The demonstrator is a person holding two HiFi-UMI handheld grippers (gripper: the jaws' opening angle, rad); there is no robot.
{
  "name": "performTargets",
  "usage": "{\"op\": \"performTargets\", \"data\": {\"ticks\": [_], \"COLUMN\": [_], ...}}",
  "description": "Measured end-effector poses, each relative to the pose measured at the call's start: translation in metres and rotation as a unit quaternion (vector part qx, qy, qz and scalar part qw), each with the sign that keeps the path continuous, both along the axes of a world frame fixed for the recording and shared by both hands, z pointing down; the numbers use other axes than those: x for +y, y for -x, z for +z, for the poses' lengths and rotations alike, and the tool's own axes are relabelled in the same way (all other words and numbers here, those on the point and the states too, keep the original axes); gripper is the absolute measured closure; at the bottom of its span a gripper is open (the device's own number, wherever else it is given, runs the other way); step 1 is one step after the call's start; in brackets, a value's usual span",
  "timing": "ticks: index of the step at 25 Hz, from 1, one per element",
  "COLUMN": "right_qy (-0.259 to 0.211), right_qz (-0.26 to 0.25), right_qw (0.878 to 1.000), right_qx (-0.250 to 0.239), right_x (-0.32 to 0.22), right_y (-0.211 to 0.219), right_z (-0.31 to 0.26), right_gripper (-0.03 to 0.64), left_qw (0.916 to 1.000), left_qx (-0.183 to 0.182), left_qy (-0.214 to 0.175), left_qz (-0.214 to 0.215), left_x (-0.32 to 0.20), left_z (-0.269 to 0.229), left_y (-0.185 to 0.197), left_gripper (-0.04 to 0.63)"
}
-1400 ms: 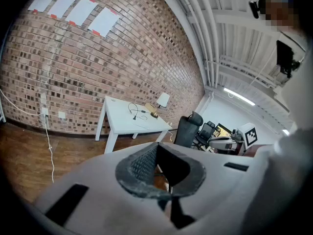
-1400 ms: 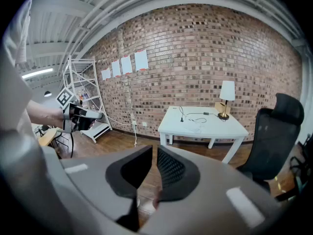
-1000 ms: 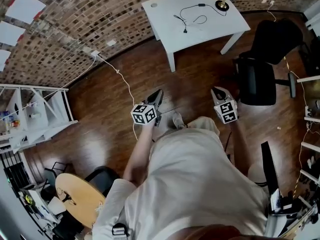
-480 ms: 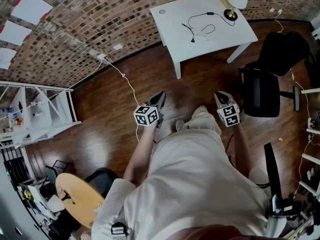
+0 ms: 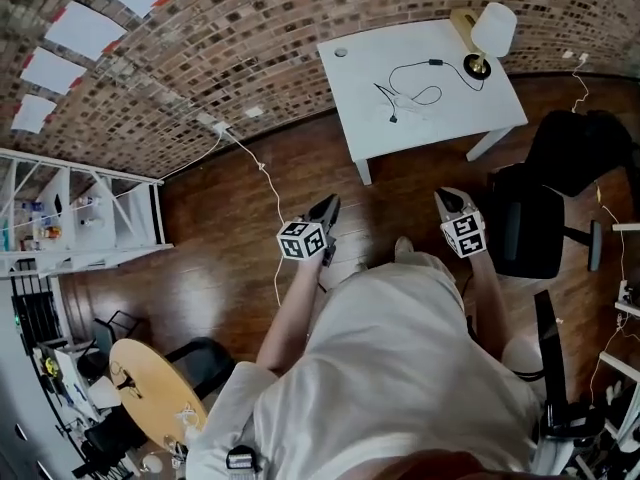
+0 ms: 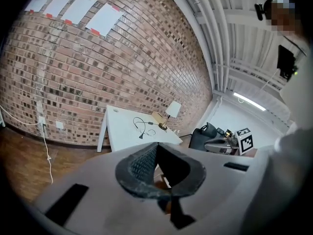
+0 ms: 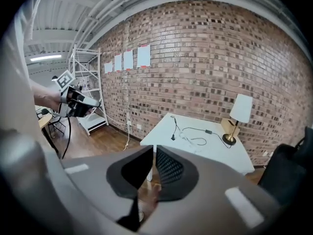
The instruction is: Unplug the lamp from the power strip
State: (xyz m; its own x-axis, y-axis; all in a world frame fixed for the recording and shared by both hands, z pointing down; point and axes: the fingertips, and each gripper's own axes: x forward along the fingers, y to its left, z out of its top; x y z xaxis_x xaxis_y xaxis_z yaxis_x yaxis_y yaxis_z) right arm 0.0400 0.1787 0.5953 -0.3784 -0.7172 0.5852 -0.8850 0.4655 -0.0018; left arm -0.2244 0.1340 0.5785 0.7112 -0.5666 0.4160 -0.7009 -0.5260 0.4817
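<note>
I'm on the approach. The left claw (image 5: 329,202) and right claw (image 5: 444,195) are both pressed together and empty, well short of the table (image 5: 350,68). The lamp (image 5: 482,36) stands at its far corner, with its cord (image 5: 425,96) on top. I can't make out the strip. Next I judge I must close in and spread one claw.

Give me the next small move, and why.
Probably step toward the white table and bring the right gripper over the black cord of the lamp. Both it and the left gripper hang above the wood floor, short of the table, tongs shut and empty, so the cord looks out of reach. I cannot make out the power strip.
</note>
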Motion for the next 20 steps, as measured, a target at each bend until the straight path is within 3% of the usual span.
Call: {"op": "performTargets", "data": {"ticks": [7,20], "right_qy": [0.006,0.027], "right_qz": [-0.028,-0.037], "right_qw": [0.999,0.998], "right_qx": [-0.015,-0.043], "right_x": [-0.024,-0.041], "right_y": [-0.039,-0.073], "right_z": [0.008,0.035], "right_gripper": [0.597,0.595], "left_qw": [0.9997,0.9975], "left_qx": [-0.016,-0.037], "left_qy": [-0.001,0.022], "left_qz": [-0.017,-0.057], "left_x": [-0.011,-0.003], "left_z": [0.004,0.022], "left_y": [-0.037,-0.053], "left_gripper": [0.593,0.593]}}
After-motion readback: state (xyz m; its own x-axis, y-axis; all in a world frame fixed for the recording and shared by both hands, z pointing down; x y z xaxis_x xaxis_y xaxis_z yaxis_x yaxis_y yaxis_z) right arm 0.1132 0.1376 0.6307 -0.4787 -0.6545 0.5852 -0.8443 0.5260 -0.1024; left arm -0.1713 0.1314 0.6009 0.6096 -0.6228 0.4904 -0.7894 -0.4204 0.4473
